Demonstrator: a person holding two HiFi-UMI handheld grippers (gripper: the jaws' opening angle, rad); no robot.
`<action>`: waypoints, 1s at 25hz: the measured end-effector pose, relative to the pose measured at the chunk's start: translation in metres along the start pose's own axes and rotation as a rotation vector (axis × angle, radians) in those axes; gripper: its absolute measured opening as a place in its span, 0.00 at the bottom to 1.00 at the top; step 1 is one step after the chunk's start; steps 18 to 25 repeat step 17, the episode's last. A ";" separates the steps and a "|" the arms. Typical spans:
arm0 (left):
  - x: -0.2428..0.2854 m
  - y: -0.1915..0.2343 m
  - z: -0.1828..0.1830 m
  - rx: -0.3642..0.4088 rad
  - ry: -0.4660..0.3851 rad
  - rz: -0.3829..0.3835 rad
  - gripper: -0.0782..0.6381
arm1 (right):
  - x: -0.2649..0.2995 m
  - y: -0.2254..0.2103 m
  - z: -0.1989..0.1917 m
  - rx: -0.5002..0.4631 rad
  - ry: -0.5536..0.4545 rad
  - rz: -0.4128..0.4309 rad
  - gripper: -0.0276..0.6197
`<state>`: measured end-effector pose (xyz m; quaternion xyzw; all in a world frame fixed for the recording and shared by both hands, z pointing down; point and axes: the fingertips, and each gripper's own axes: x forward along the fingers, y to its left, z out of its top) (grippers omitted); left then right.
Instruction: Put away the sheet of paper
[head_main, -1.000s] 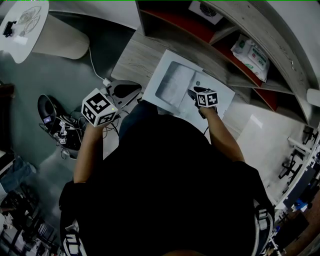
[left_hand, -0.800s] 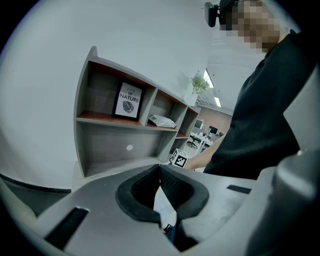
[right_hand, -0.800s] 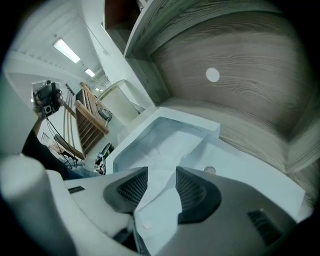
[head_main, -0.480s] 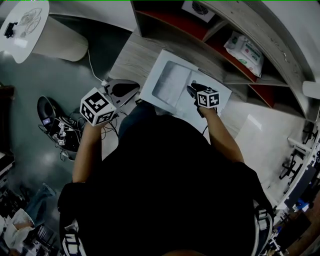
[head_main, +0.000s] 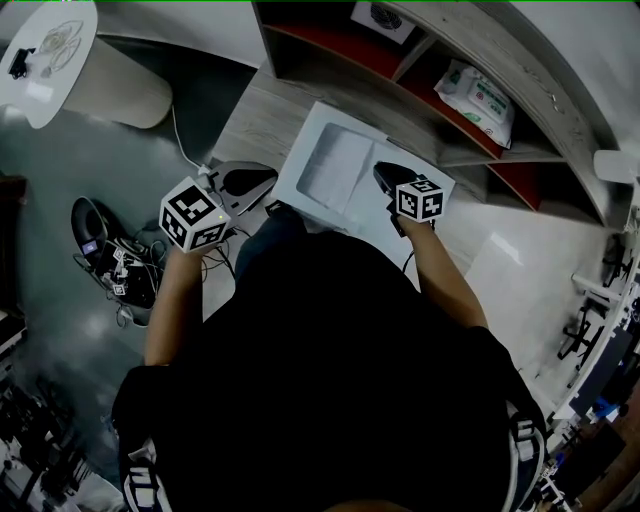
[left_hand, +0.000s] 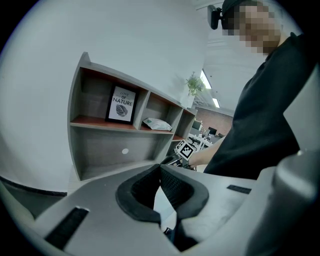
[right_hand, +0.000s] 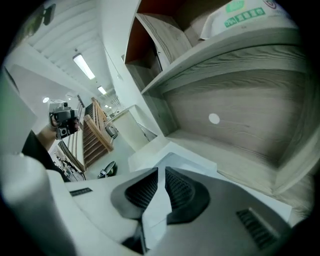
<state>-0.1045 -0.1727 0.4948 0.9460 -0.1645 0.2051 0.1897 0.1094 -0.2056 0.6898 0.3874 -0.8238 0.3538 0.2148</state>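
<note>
The white sheet of paper (head_main: 325, 170) hangs in front of the low wooden shelf unit (head_main: 440, 50), held by its near right edge. My right gripper (head_main: 381, 173) is shut on it. Its jaws have just been closing, and in the right gripper view the sheet (right_hand: 156, 212) runs between the ribbed pads (right_hand: 142, 192) of the right gripper (right_hand: 161, 172). My left gripper (head_main: 272, 178) is off to the left of the sheet, apart from it. In the left gripper view the tips of the left gripper (left_hand: 160, 167) meet, with nothing gripped.
The shelf unit (left_hand: 100, 145) holds a framed leaf print (left_hand: 122, 104) and a pack of wipes (left_hand: 156, 124) on its red upper shelf; its lower bay (right_hand: 240, 125) lies just ahead. A round white table (head_main: 45, 50) and tangled cables (head_main: 115, 265) are on the floor at left.
The right gripper has lifted and the sheet has come up with it, shifting up and left in the head view. The left gripper has barely moved.
</note>
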 end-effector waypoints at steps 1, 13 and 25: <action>0.000 -0.001 0.001 0.001 -0.001 -0.001 0.14 | -0.003 0.004 0.004 -0.012 -0.009 0.002 0.13; 0.008 -0.018 0.004 0.011 -0.013 -0.011 0.14 | -0.038 0.059 0.053 -0.142 -0.123 0.069 0.11; 0.009 -0.022 0.005 0.015 -0.014 -0.007 0.14 | -0.049 0.072 0.062 -0.163 -0.147 0.088 0.11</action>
